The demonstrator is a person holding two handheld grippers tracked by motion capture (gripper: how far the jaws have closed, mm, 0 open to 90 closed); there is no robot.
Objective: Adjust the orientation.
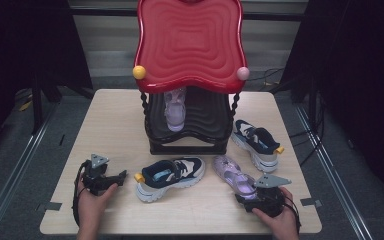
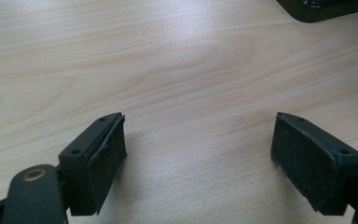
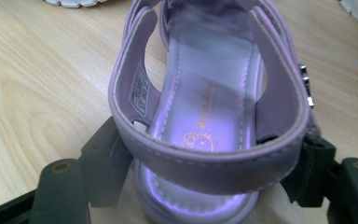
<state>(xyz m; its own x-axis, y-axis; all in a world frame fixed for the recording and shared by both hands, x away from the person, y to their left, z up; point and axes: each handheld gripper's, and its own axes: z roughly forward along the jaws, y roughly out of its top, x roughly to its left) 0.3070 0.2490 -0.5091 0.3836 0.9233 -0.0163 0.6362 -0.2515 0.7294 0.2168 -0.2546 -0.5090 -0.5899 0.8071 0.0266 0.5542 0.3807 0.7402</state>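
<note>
In the high view, the right gripper (image 1: 254, 196) sits at the table's (image 1: 115, 125) near edge against the heel of a purple sandal (image 1: 234, 175). The left gripper (image 1: 111, 181) rests near a navy sneaker (image 1: 170, 177).

Left gripper view: its jaws stand wide over bare wood.

Right gripper view: the jaws flank the sandal's (image 3: 209, 116) heel, apparently touching; blur hides whether they squeeze.

Insole of the purple sandal (image 3: 205, 112), right gripper view: gold cursive script reading "Hello Kitty", with a small gold cat-face outline below it toward the heel. White label inside the sandal's heel strap carries print too small to read. No other legible text.
</note>
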